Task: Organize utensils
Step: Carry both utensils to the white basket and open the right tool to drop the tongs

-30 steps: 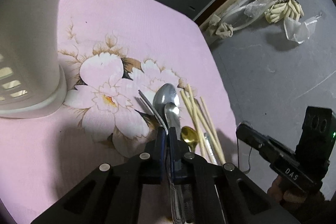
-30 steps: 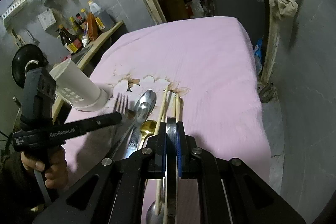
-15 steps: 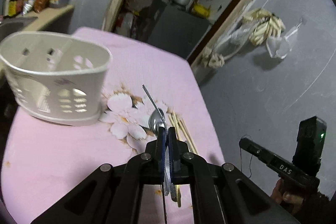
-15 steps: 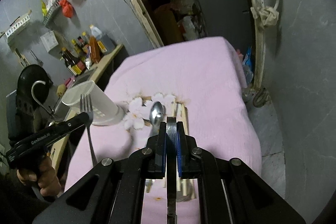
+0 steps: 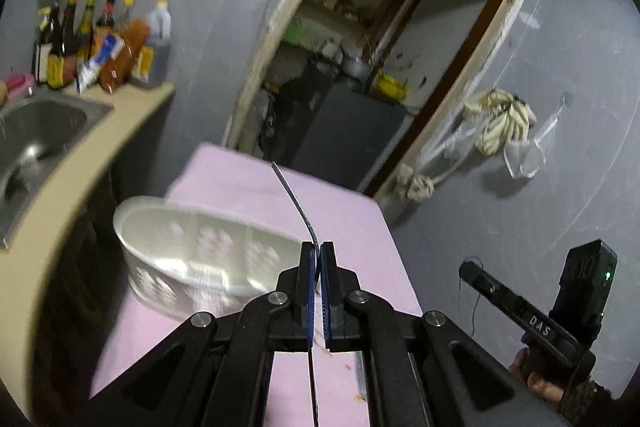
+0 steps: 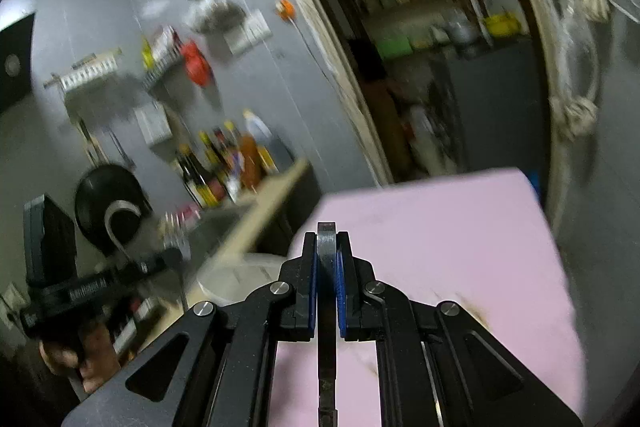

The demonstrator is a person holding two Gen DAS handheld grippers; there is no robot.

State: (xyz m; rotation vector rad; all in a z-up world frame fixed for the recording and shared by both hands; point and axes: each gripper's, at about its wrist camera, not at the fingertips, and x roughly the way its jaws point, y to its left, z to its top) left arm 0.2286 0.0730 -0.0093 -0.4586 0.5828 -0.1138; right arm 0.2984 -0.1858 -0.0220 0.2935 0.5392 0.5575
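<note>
- The left tool [image 5: 316,259] was raised above the pink-covered counter [image 5: 352,223] and tilted up toward the doorway, its blue-padded fingers [image 5: 307,281] clenched on a fork [image 5: 298,207].
- The fork was thin, grey metal, seen edge-on; it curved up and away from the fingertips, with its handle running back between the black linkage bars.
- Just left of and below that tool's tip stood the utensil holder [image 5: 200,259], a white plastic oval tub with partitions and rows of small holes in its wall; it was blurred.
- The right tool [image 6: 327,263] was also lifted and angled upward, its blue pads pressed on a flat, dull grey metal handle [image 6: 326,267] with a squared end poking just past the fingertips. Which utensil it belonged to could not be told.
- In the right wrist view, the left tool [image 6: 176,253] showed well to the left of the right tool, a black pistol-grip body held in a hand [image 6: 76,355], with fork tines blurred at its front.
- In the left wrist view, the right tool's black body [image 5: 536,311] sat well to the right, fingers curled under it.
- The counter's cloth was smooth, matte pink.
</note>
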